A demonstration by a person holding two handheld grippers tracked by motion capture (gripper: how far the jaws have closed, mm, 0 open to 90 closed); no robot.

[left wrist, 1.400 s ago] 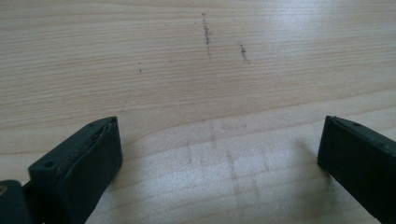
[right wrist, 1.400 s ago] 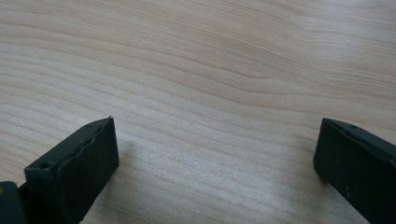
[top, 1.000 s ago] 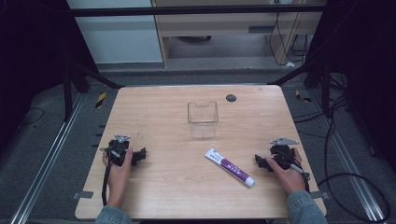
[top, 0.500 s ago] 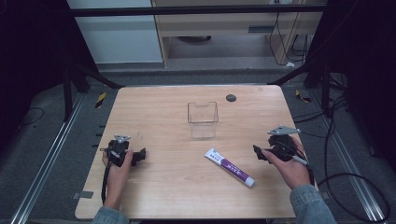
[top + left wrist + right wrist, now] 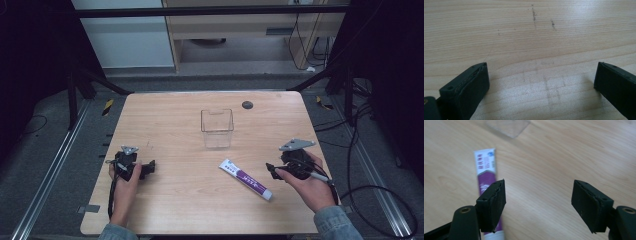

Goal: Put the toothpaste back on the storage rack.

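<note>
A clear plastic container (image 5: 217, 128), square and open-topped, stands upright on the wooden table (image 5: 180, 115) a little toward twelve o'clock from the centre, and its base edges into the right gripper view too (image 5: 508, 127). A small dark round disc (image 5: 247, 104) lies on the tabletop at about one o'clock from the container, near the far edge (what it is cannot be told). Faint pencil-like marks (image 5: 533, 15) dot the wood grain in the left gripper view.
</note>
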